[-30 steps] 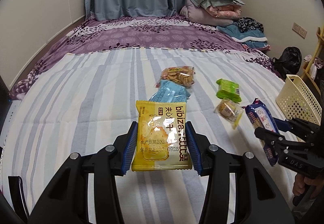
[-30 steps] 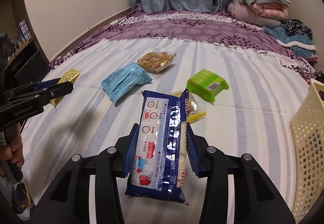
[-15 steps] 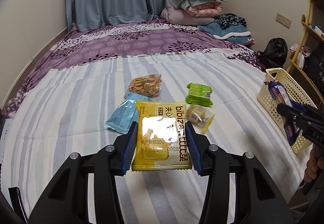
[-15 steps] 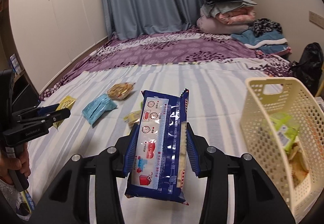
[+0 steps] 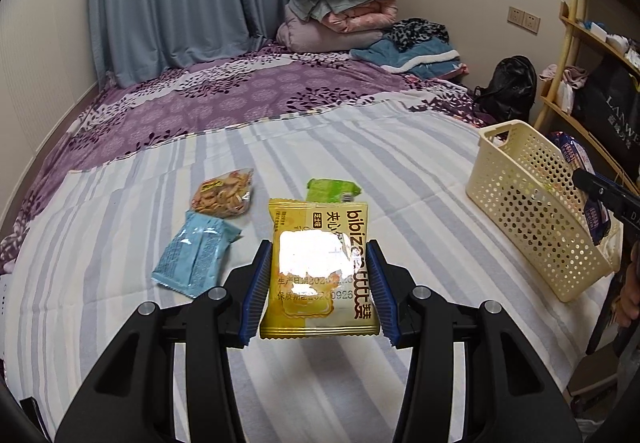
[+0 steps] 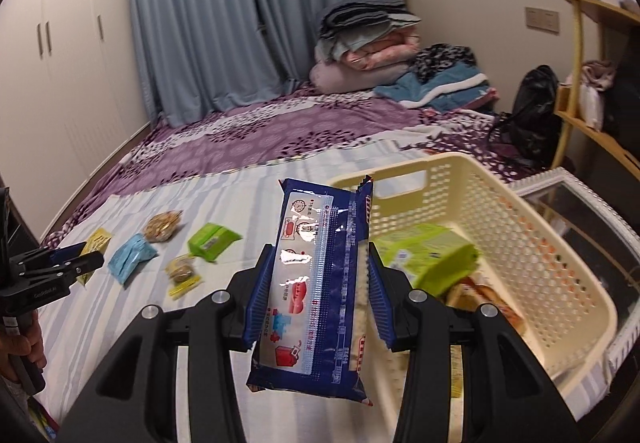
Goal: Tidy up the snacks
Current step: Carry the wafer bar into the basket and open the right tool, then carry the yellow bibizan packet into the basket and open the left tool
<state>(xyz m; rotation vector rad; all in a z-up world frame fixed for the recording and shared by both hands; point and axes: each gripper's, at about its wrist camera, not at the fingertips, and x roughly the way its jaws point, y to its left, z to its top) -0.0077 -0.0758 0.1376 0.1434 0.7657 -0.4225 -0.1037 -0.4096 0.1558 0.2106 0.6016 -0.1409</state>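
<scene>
Fingers of the left gripper [image 5: 318,283] are clenched on a yellow snack pack [image 5: 320,267], held above the striped bed [image 5: 120,323]; ahead of them lie a blue packet [image 5: 196,257], a clear bag of crackers [image 5: 224,193] and a green packet [image 5: 332,190], with bare sheet to either side. The right gripper [image 6: 316,295] clamps a dark blue biscuit pack [image 6: 316,283] over the near rim of the cream basket [image 6: 532,227], which sits at the bed's edge with snacks inside
</scene>
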